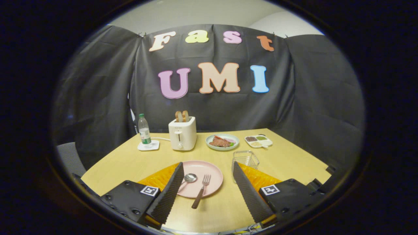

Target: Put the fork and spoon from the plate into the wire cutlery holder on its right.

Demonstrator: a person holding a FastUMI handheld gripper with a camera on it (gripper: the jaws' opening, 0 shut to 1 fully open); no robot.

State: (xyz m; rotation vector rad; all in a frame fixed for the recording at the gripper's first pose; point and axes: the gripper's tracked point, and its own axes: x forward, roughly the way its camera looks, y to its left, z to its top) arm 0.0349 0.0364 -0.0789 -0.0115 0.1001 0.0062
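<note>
A pale wooden counter (130, 163) stands in the booth and carries everything in the scene. Above its near edge the claw (209, 192) hovers released, its two ribbed black fingers (169, 192) spread wide apart with nothing pressed between them. An orange mat (160, 178) lies on the counter under the plate, its corners showing beside each finger.

The pink plate (209, 171) sits between the fingers, just ahead of them. At 11 o'clock from the plate stands a white toaster (182, 133) with two slices of bread (182, 116) sticking up out of its slots. At 10 o'clock from the plate, to the toaster's left, a clear water bottle (143, 129) with a green cap stands upright on a small white coaster (148, 146). At 1 o'clock from the plate a pale green dish (210, 142) holds food, and farther on at 2 o'clock lies a small white divided tray (266, 142) with several fillings.

The wire cutlery holder (245, 160) stands at 3 o'clock from the plate, just beside it and close to the right finger's tip; it looks empty. The fork (200, 191) rests on the plate with its tines at 12 o'clock and its dark handle overhanging the near rim at 6 o'clock. The spoon (189, 178) lies to the fork's left on the plate, its bowl near the left finger's tip and its handle partly hidden behind that finger.
</note>
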